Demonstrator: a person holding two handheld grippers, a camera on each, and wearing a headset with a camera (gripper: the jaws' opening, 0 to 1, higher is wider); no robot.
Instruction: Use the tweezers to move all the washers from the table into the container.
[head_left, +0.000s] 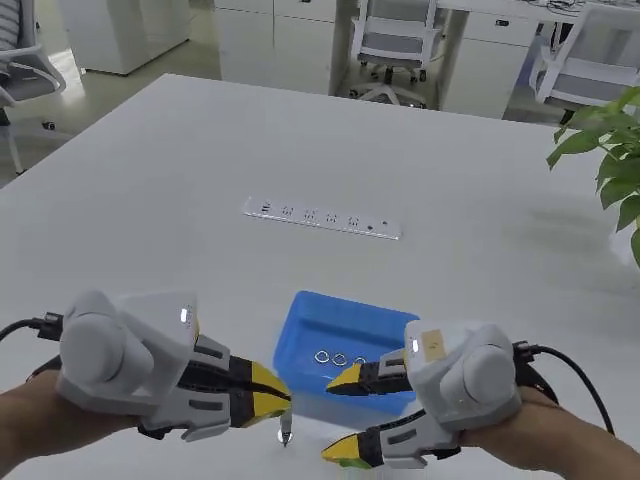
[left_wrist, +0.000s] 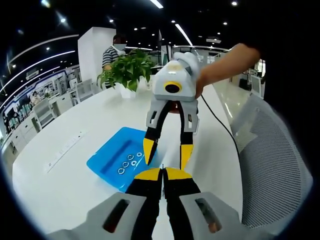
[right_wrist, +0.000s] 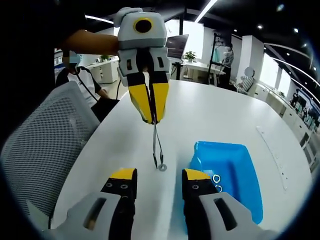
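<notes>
My left gripper (head_left: 280, 395) is shut on thin metal tweezers (head_left: 285, 432) that point down at the white table just in front of the blue container (head_left: 300, 330). In the right gripper view the tweezers (right_wrist: 156, 145) hang from the left gripper (right_wrist: 152, 117), and their tips touch a single washer (right_wrist: 162, 167) lying on the table left of the container (right_wrist: 235, 165). Several washers (head_left: 340, 359) lie inside the container. My right gripper (head_left: 342, 415) is open with nothing between its jaws, facing the left gripper at the container's near right corner.
A white power strip (head_left: 322, 219) lies across the table beyond the container. A leafy plant (head_left: 610, 150) stands at the right edge. A grey mesh chair (left_wrist: 270, 165) sits close behind the near table edge. Office chairs stand past the far side.
</notes>
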